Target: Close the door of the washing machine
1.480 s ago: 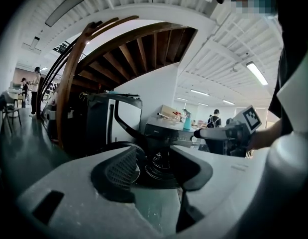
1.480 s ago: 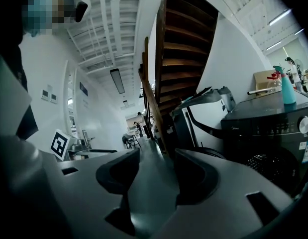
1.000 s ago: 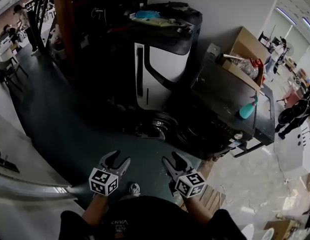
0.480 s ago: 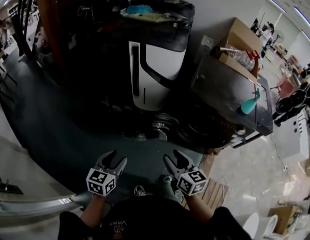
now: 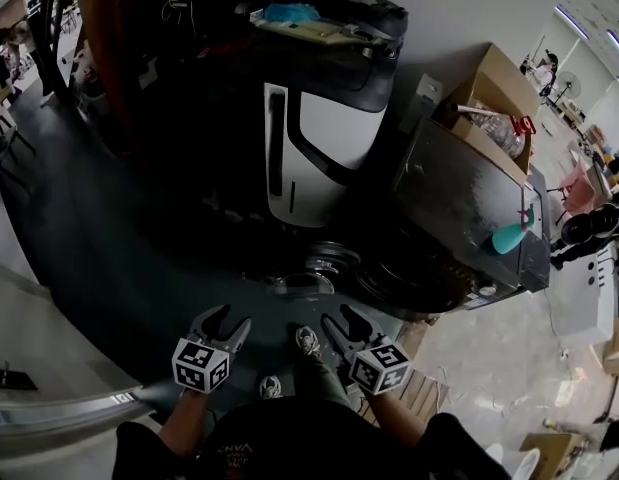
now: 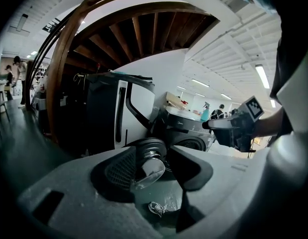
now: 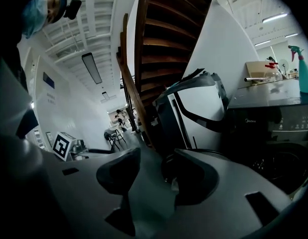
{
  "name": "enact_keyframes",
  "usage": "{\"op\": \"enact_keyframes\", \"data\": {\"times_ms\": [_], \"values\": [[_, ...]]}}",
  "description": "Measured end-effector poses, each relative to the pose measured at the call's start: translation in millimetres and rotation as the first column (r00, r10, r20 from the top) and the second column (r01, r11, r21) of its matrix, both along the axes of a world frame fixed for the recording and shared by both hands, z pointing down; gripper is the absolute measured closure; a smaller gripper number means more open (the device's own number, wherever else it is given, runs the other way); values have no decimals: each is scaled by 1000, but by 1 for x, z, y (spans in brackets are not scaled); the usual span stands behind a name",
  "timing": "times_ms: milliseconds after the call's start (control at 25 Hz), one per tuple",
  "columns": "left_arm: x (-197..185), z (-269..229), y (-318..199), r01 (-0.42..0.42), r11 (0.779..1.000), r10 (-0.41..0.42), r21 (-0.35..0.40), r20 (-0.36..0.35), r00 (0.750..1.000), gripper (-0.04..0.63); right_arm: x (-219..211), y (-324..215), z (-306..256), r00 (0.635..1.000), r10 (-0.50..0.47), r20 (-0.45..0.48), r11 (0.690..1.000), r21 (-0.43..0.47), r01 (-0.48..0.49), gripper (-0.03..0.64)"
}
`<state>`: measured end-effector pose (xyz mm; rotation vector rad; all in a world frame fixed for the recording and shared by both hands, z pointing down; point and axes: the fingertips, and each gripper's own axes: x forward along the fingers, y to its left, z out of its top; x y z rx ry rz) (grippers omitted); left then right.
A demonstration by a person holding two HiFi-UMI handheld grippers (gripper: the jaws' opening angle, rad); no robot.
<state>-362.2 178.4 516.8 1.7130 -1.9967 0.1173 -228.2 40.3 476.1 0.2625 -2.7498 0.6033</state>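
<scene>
Low on the floor beside the dark, boxy washing machine [image 5: 469, 208]: its round door [image 5: 324, 264], swung out to the left, chrome-rimmed, glass bulge turned toward the grippers. Shows as a shiny dome beyond the spread jaws only in the left gripper view; in the right gripper view, just the machine's glossy front. Left gripper [image 5: 227, 318] and right gripper [image 5: 341, 318] both agape, gripping nothing, short of the door.
</scene>
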Motion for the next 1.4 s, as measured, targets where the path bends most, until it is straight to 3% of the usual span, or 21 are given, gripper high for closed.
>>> {"op": "enact_keyframes", "data": {"times_ms": [320,720,920,1040,1200,1320,1400], "values": [[-35,13,-65,27,1000,-26,-13,37,999,391,-39,-50,14,996,-85,-33,996,-33,83,426],[-85,78,-154,-74,988,86,-135,89,992,325,-68,-107,56,985,-140,-101,990,-41,136,439],[-99,121,-189,-132,965,153,-228,75,985,311,-72,-120,80,978,-160,-136,986,-61,153,439],[-103,150,-205,-193,930,231,-314,86,969,285,-73,-122,92,972,-175,-154,983,-81,164,439],[-106,177,-222,-294,846,373,-444,101,922,254,-69,-127,101,968,-181,-176,981,-98,166,439],[-103,193,-234,-375,771,493,-515,109,863,250,-66,-132,105,966,-172,-192,982,-106,153,439],[-97,202,-238,-435,705,578,-560,99,810,250,-63,-134,107,967,-161,-198,984,-114,140,440]]}}
